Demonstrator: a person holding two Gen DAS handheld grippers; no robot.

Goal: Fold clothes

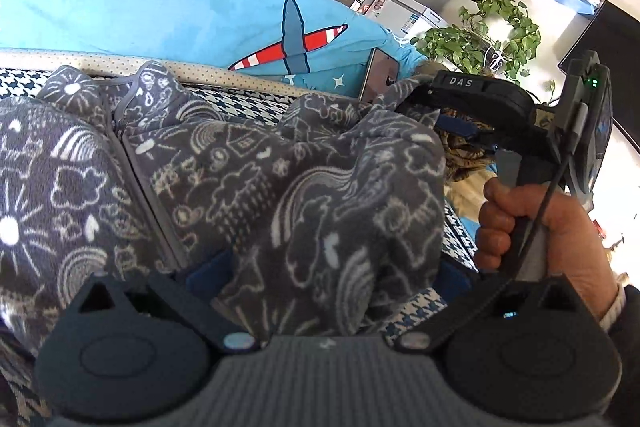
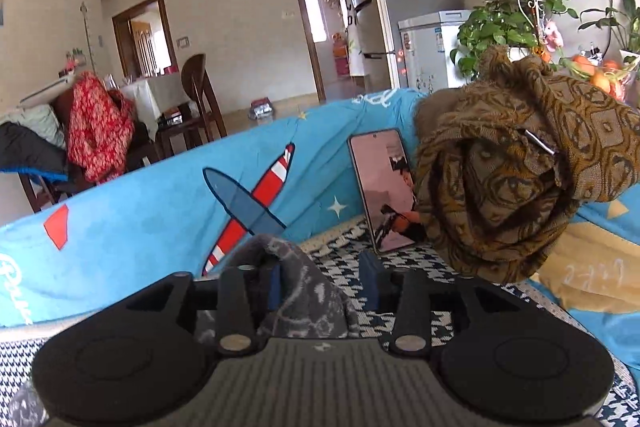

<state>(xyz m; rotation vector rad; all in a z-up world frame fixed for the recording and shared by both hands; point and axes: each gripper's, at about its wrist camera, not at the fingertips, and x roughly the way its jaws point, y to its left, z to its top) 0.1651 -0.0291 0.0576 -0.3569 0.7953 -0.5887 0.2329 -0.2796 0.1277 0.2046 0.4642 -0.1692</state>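
Fleecy matt garment (image 1: 248,179); glossy phone (image 2: 386,189); coarse, perhaps woven, brown cloth (image 2: 516,179).

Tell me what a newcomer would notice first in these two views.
The grey garment with white doodles fills the left view, bunched on the checked cover, with the left tool and right tool each around a fold. Behind it runs a blue airplane-print cushion, with a lit phone leaning against it beside a brown patterned scarf.
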